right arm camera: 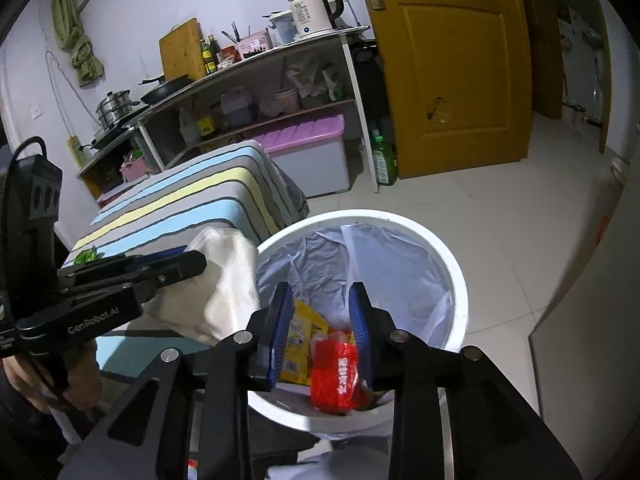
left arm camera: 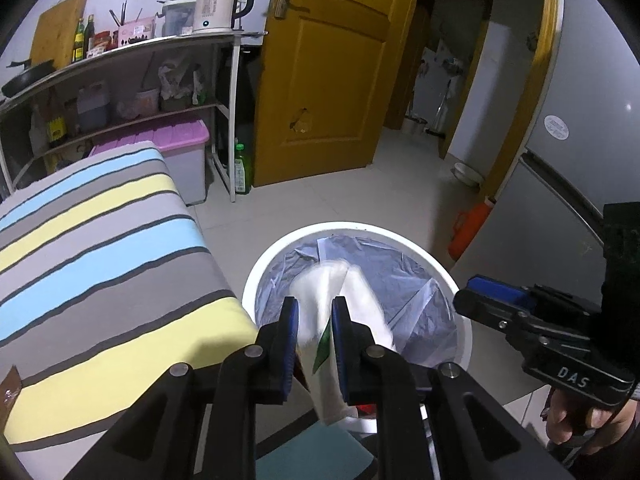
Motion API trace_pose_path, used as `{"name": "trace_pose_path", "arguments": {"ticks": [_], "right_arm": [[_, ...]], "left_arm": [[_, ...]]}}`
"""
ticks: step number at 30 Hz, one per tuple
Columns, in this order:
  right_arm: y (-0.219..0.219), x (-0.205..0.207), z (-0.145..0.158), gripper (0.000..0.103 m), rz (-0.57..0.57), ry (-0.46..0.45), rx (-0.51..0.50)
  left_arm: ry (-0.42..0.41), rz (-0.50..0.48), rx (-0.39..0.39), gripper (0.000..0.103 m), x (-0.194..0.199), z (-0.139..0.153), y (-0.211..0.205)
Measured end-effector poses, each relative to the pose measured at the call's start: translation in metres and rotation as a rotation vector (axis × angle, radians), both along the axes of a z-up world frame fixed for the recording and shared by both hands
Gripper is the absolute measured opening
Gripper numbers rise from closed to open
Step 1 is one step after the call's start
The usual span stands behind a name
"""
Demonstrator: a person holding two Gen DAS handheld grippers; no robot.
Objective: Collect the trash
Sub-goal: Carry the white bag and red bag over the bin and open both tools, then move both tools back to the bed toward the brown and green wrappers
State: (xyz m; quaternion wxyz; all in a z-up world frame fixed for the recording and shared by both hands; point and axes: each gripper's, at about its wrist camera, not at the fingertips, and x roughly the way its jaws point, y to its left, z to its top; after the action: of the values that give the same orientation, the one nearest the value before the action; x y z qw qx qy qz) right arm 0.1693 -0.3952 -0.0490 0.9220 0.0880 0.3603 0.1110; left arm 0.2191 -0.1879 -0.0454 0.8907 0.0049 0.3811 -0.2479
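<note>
- The left gripper (left arm camera: 314, 316) is squeezing a white wrapper (left arm camera: 320, 300) over the white bin (left arm camera: 256, 264) — let go only above the middle.
- The right gripper (right arm camera: 320, 308) is hanging open; a red packet (right arm camera: 334, 372) is lying in the bin.

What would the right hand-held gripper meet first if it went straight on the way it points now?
Most likely the red packet that shows between its open jaws, over the white bin. Beyond it lie the yellow wrapper and the bin liner. Depth is unclear.
</note>
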Motion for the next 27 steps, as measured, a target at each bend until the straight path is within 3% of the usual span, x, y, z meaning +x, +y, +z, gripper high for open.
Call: {"name": "trace_pose_path", "arguments": {"ticks": [12, 27], "right_arm": [[0.010, -0.008, 0.010, 0.031, 0.032, -0.026, 0.000], [0.050, -0.025, 0.043, 0.031, 0.121, -0.099, -0.029]], "left_arm": [[-0.035, 0.038, -0.023, 0.017, -0.013, 0.011, 0.021], [-0.110, 0.129, -0.059, 0.016, -0.049, 0.042, 0.072]]}}
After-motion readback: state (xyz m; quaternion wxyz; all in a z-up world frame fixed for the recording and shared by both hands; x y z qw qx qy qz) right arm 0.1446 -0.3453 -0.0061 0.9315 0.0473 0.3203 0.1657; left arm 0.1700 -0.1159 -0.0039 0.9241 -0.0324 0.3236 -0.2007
